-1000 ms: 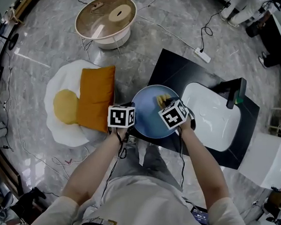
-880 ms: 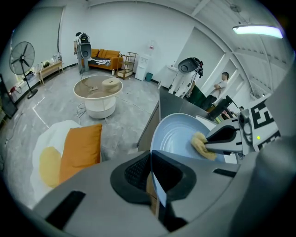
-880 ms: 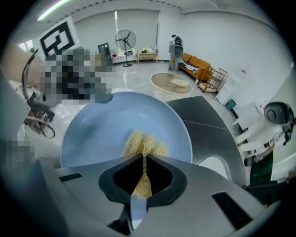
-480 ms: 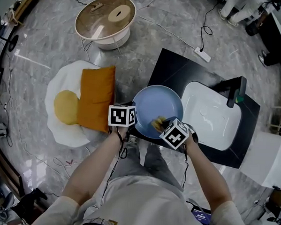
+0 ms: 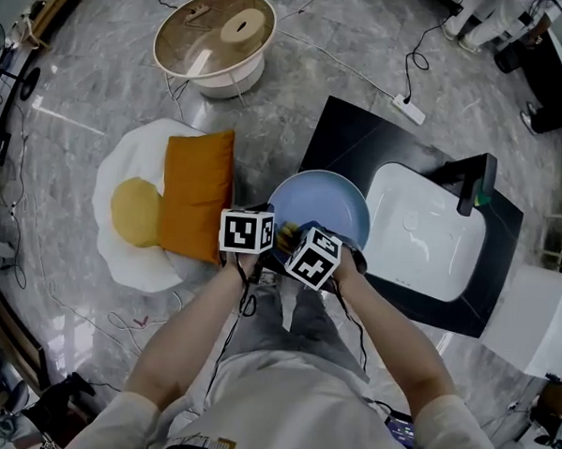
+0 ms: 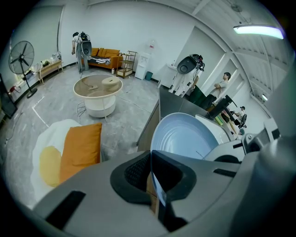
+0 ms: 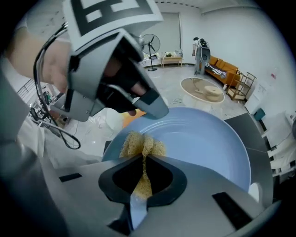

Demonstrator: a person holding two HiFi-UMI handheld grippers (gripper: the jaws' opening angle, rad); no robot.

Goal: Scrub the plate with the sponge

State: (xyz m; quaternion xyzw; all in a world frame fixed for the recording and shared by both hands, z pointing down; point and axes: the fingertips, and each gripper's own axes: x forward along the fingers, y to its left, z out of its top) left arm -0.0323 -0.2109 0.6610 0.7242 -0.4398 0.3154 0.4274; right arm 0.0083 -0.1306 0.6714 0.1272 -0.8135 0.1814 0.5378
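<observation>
Gripping blue plate [image 6: 185, 136] rim, left tool [image 6: 151, 166], yellow sponge [image 7: 141, 143] inside

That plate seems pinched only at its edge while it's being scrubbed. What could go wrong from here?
The left gripper grips the blue plate only by its rim, so scrubbing pressure might lever it loose. The sponge in the right gripper sits right beside the left gripper, so the two could bump.

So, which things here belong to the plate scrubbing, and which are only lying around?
In the job: plate, held at its rim by the left gripper; sponge, held by the right gripper.
Lying about: orange cushion, round table, power strip, fan.
</observation>
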